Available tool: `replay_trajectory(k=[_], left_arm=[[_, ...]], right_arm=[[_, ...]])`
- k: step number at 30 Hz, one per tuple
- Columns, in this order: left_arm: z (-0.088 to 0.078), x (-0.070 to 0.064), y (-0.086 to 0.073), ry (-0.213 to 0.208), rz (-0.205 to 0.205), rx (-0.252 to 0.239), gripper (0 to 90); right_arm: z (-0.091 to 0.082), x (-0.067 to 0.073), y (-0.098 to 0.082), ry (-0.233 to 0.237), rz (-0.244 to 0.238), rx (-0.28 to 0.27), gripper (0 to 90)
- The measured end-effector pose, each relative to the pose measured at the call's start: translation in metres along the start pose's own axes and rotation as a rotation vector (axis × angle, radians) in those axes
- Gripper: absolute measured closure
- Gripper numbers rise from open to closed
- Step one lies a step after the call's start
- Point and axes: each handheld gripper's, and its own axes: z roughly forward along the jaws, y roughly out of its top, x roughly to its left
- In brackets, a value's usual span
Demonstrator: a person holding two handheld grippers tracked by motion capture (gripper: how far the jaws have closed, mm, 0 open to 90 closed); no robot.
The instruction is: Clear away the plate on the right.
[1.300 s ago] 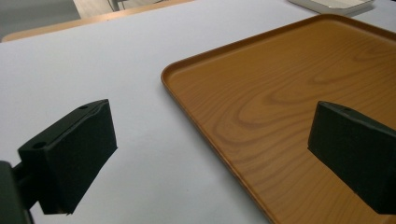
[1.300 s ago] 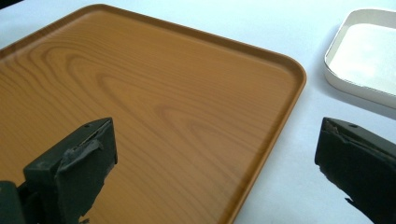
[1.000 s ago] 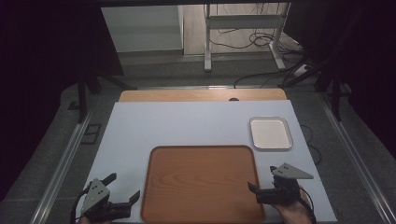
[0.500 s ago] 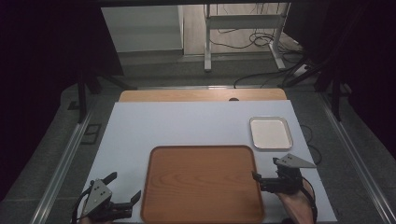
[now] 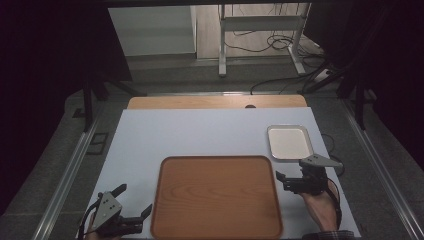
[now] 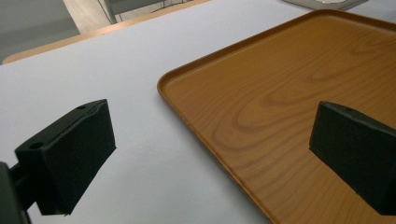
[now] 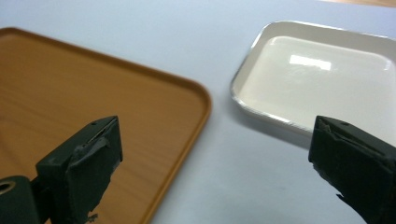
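The wooden tray (image 5: 217, 197) lies flat on the white worktop (image 5: 200, 135), at the near middle, and it is empty. The small white tray (image 5: 289, 142) rests to the far right of it, close to its far right corner but apart from it, also empty.

The left gripper (image 5: 131, 207) is at the near left corner of the wooden tray, low over the worktop. Its fingers (image 6: 70, 154) are spread wide; in the left gripper view one finger is over the bare worktop and the other over the wood, so the left rim of the tray runs between them. The right gripper (image 5: 281, 181) is just beside the right edge of the wooden tray, a little nearer than the white tray, held by a hand (image 5: 320, 205). Its fingers (image 7: 84, 163) are also spread and hold nothing; in the right gripper view both trays lie ahead of them.

I judge that both grippers prepare to take the wooden tray by its two sides. The rim is low and thin, so a finger may slide over it and close on nothing. If only one side grips, the tray may tilt or turn. If the right gripper pushes too far, it may knock the white tray, because the space between the two trays is narrow.
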Motion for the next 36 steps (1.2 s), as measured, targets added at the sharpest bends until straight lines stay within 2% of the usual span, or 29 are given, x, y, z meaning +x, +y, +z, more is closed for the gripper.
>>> replay_trajectory(k=[6,15,19,26,36], left_arm=[[0.001,0.0,0.0,0.0,0.005,0.0,0.0],[0.001,0.0,0.0,0.001,0.01,0.001,0.0],[0.001,0.0,0.0,0.001,0.01,-0.001,0.0],[0.0,-0.001,0.001,-0.012,0.01,-0.012,0.0],[0.0,-0.002,0.001,-0.009,0.022,-0.021,0.0]], right_arm=[[0.006,-0.013,0.005,-0.037,0.013,0.008,0.5],[0.014,-0.031,0.01,-0.052,0.06,0.026,1.0],[0.019,-0.04,0.012,-0.075,0.057,0.042,1.0],[0.022,-0.057,0.017,-0.129,0.094,0.013,1.3],[0.032,-0.078,0.021,-0.166,0.13,0.071,0.0]])
